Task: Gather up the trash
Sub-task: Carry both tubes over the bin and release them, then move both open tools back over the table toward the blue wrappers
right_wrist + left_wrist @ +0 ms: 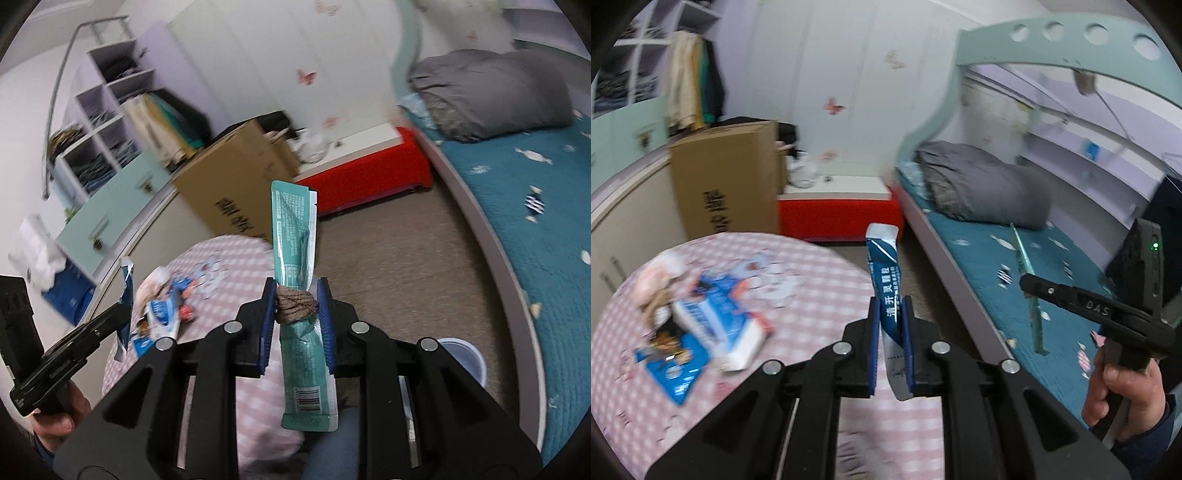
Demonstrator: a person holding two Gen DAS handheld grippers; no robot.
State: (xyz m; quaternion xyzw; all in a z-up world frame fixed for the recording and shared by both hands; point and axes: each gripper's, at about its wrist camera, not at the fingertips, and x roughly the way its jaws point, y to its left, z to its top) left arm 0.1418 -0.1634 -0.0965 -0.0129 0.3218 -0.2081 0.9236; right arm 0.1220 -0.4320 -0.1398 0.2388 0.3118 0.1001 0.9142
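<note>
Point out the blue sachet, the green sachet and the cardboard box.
blue sachet [885, 273]: left wrist view, printed middle above the pads.
green sachet [293, 229]: right wrist view, upper half.
cardboard box [727, 177]: left wrist view, front face.

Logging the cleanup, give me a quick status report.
Left tongs shut on blue sachet. Right tongs shut on teal sachet. More wrappers on pink table. Nothing blocking.

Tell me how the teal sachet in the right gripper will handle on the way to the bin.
The teal sachet probably weighs very little: it is a flat, thin packet. It seems fairly stiff, standing upright above the right gripper. The crumpled, pinched waist suggests film that creases easily and might slip if the grip loosens.
</note>
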